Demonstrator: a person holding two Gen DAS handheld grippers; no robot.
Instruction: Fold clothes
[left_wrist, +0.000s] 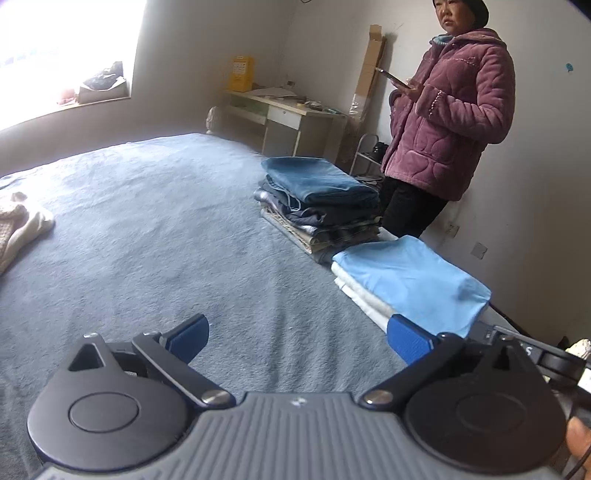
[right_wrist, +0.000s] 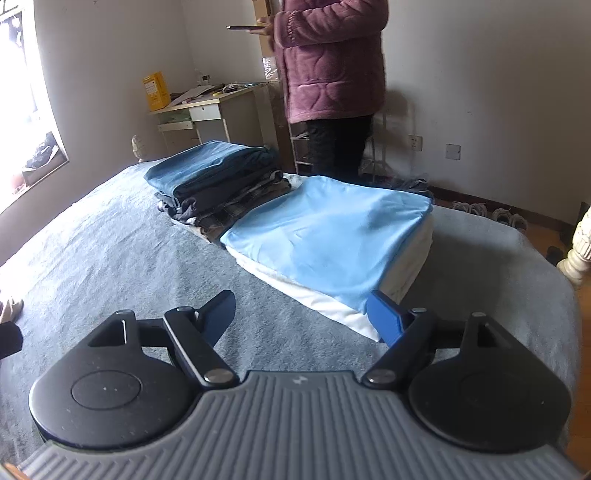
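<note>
Both hand-held grippers, left (left_wrist: 297, 338) and right (right_wrist: 301, 315), gape empty; grab the cream garment (left_wrist: 20, 229) at frame's left edge by its corners.

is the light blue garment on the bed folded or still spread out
Folded. The light blue garment lies as a neat flat rectangle atop a white folded stack, beside the darker pile.

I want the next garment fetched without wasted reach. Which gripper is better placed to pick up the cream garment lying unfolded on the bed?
Probably left. The cream garment shows at the left edge of the left gripper view; the open right gripper faces the light blue folded garment.
</note>
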